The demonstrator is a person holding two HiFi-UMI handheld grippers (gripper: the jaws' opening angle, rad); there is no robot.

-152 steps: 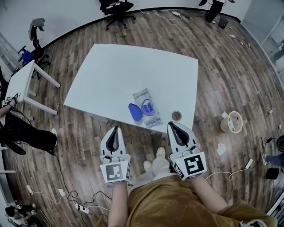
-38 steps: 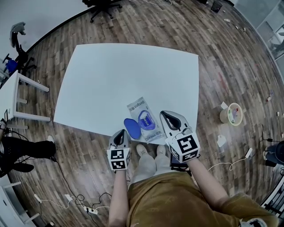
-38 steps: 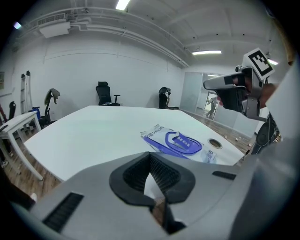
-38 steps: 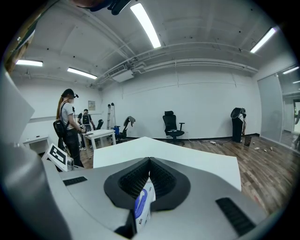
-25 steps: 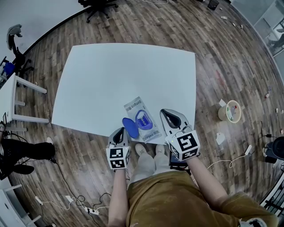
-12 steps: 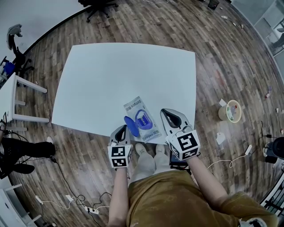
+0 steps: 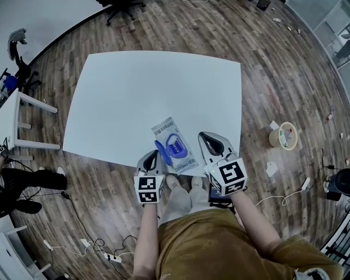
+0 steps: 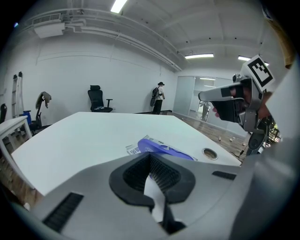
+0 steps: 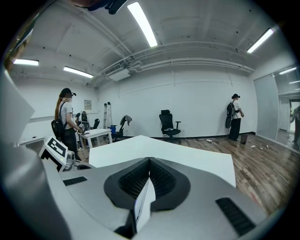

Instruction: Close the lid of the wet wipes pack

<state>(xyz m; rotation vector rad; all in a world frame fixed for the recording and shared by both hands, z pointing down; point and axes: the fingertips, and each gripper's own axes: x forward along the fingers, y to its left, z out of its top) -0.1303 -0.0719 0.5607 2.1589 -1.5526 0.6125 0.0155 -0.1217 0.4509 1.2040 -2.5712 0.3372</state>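
The wet wipes pack [image 7: 178, 143] is lying flat near the front edge of the surface [image 7: 136, 93], with its one blue lid [image 7: 162, 152] tilting up at the pack's left side. The left gripper [image 7: 152, 158], clenched on nothing, is sitting just beside the lid; contact is unclear. The right gripper [image 7: 206, 140], also clenched and empty, is hanging just right of the pack. One grommet hole [image 8: 209, 153] is showing beyond it. Broad bare white surface is stretching away behind the pack. One office chair [image 7: 121, 6] is standing well apart.
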